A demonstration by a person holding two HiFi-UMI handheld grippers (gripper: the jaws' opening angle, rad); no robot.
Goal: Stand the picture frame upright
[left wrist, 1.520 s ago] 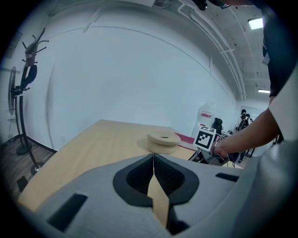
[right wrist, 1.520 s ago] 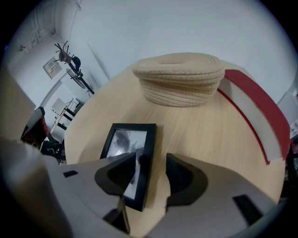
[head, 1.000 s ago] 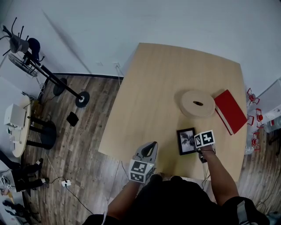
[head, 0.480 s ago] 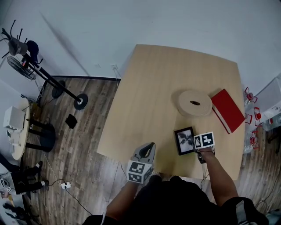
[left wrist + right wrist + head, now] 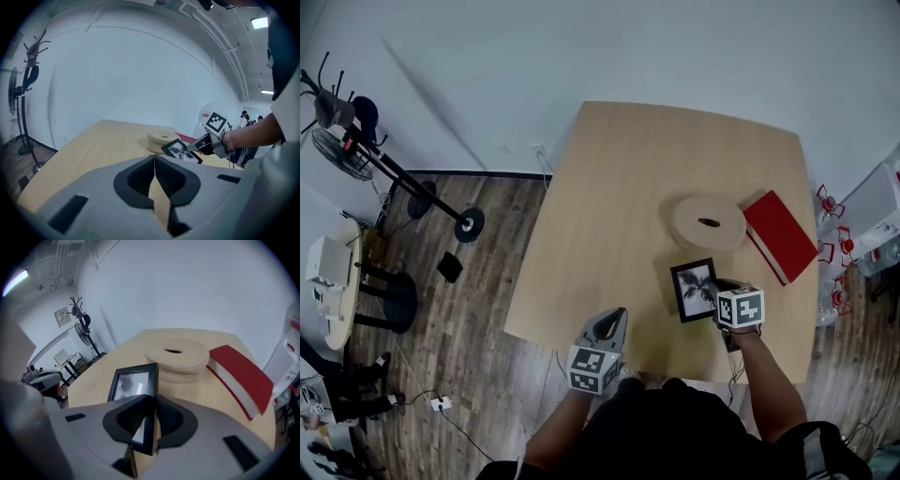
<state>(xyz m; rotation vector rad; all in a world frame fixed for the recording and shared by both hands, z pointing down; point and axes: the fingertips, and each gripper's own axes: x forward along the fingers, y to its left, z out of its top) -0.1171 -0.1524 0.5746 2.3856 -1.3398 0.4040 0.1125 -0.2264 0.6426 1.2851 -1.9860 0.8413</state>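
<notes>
Lifting is in hand: my right gripper [image 5: 149, 401], fingers just closed, clamps the picture frame [image 5: 132, 380] by its edge, at five o'clock on the table [image 5: 619, 206]. My left gripper [image 5: 154, 159] is pinched together, empty. Next, I judge: tilt it upright, release gently.

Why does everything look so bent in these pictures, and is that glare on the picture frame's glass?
Wide-angle lenses: the head view bows the table; both gripper views curve the walls and darken at the corners. Yes, the right gripper view shows a pale reflection on the glass of the picture frame.
</notes>
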